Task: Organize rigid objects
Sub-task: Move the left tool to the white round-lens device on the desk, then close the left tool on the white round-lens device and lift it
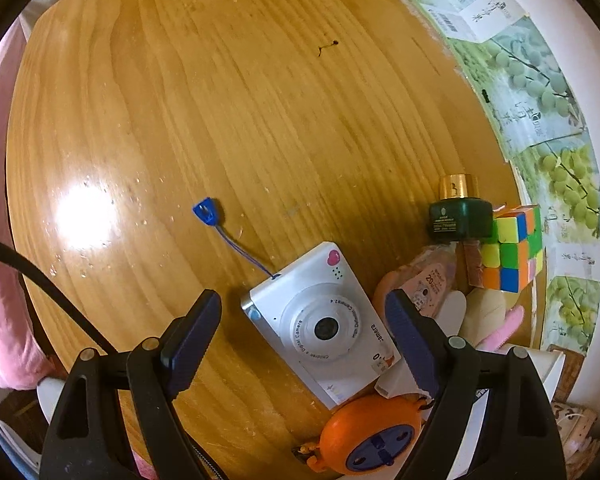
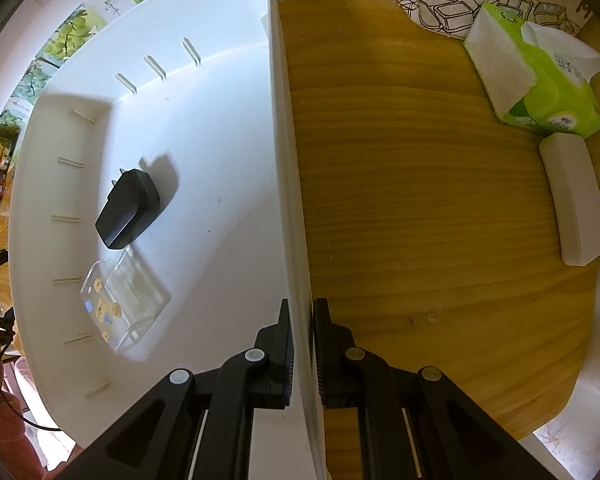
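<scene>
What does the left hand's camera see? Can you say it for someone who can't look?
A white toy camera lies on a wooden table, between the open jaws of the left gripper. Beside it sit an orange toy, a colourful puzzle cube and a dark green bottle with a gold cap.

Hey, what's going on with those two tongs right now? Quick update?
Left tongs open over the toy camera, not gripping. Right tongs shut on the white bin's rim; black charger inside. Orange toy crowds the camera.
</scene>
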Demonstrator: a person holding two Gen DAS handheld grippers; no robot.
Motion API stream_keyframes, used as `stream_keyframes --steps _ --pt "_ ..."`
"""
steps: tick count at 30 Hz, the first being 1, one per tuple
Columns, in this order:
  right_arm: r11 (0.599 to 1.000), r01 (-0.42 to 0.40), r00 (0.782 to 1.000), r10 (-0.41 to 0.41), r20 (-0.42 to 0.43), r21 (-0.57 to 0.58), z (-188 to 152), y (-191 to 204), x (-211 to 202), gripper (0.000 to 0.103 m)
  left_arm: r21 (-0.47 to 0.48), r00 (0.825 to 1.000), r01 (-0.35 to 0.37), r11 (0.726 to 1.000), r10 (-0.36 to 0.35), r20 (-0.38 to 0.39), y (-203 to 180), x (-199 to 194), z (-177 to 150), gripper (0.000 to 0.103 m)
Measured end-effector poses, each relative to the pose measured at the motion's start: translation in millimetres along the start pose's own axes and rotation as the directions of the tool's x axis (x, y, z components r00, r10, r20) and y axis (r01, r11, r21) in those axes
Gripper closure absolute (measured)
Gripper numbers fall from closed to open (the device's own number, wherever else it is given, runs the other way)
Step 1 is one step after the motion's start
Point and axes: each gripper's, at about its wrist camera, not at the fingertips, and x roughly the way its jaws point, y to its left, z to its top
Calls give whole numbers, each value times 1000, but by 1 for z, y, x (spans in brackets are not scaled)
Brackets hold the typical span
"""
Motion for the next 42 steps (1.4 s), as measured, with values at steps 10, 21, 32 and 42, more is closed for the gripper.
stream_keyframes --steps 10,21,32,42 --pt "1000 0 1000 0 -8 0 6 -1 1 93 9 998 -64 998 64 1 -16 17 7 18" --pt "1000 3 1000 -3 -11 -2 7 -3 2 93 17 995 -96 995 95 35 -42 17 16 26" --pt "1000 2 1000 -2 -10 -2 8 -3 3 93 82 996 -88 993 85 42 -41 13 -6 28" --pt "1000 2 1000 -2 -2 -6 4 -1 5 93 120 997 -66 991 62 34 -21 6 -21 34"
